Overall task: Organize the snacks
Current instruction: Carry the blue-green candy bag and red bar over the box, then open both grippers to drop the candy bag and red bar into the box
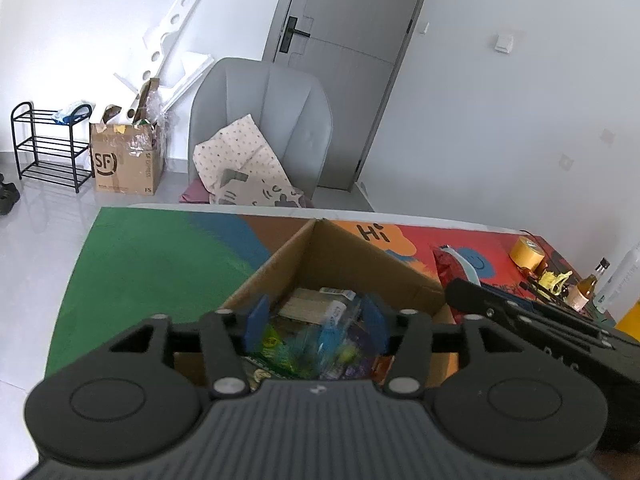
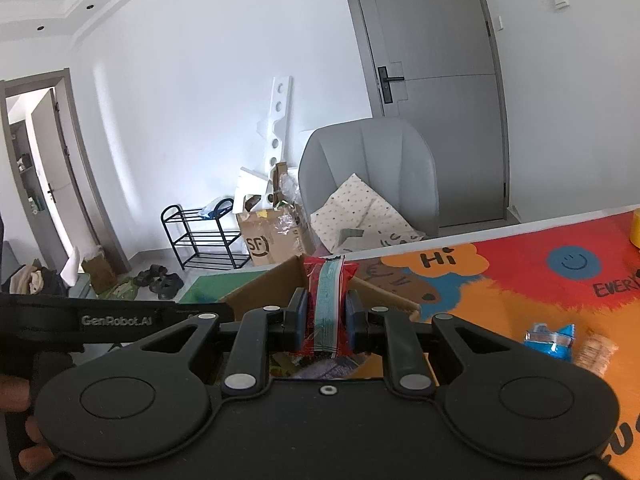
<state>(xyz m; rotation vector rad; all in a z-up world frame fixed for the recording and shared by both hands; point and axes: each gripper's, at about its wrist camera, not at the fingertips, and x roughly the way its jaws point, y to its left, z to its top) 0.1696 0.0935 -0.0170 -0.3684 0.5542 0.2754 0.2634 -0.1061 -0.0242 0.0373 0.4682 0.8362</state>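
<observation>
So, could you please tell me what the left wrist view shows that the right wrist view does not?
Only the left wrist view shows the packets inside the cardboard box, the open left gripper above them, and a yellow tape roll. Only the right wrist view shows the blue packet lying on the mat. Both show the red snack bag held by the right gripper.
</observation>
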